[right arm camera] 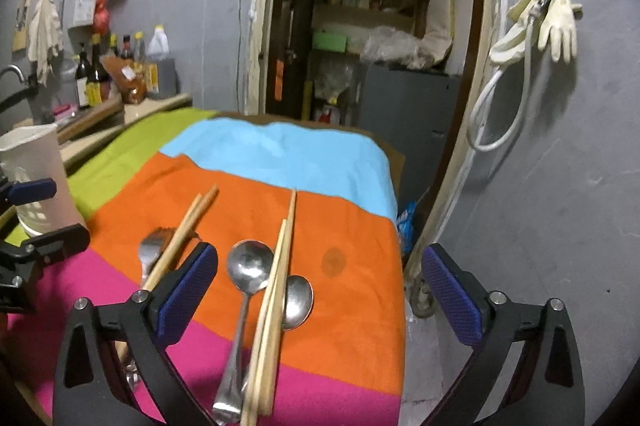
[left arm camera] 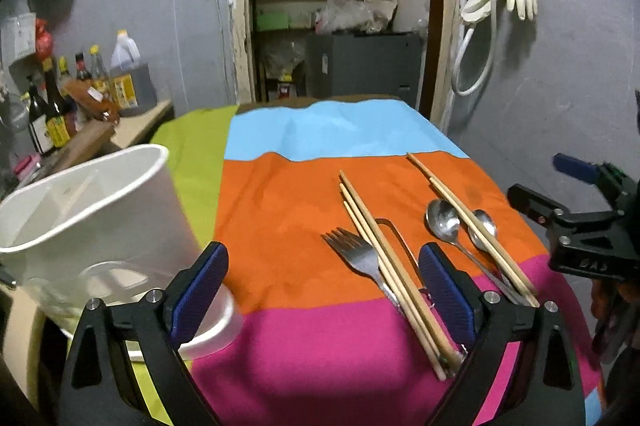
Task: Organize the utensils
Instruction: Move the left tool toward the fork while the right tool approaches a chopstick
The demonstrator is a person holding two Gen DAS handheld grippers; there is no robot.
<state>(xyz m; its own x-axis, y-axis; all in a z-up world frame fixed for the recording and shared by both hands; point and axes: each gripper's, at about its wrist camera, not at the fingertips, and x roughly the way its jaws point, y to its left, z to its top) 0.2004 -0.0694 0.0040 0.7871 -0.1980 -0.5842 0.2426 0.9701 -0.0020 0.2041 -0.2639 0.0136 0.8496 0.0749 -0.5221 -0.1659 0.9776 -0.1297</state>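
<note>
left gripper (left arm camera: 322,284): jaws wide apart, nothing held, over the pink and orange bands of the cloth (left arm camera: 280,226); its right finger stands in front of the fork pile
right gripper (right arm camera: 320,290): jaws wide apart, nothing gripped; spoons and a chopstick pair lie on the cloth below the gap
fork (left arm camera: 356,254): mid cloth toward the right edge, chopsticks (left arm camera: 384,258) lying across it
spoons: big spoon (right arm camera: 248,266) and small spoon (right arm camera: 298,300) near the right edge, bowls on the orange band, a second chopstick pair (right arm camera: 278,286) crossing between them
holder (left arm camera: 88,210): white tub at the left edge, on the green strip
bottles (left arm camera: 52,106): on the counter at far left, yellow labels too blurred to read
writing: raised letters on the right gripper's body in the left view, illegible
</note>
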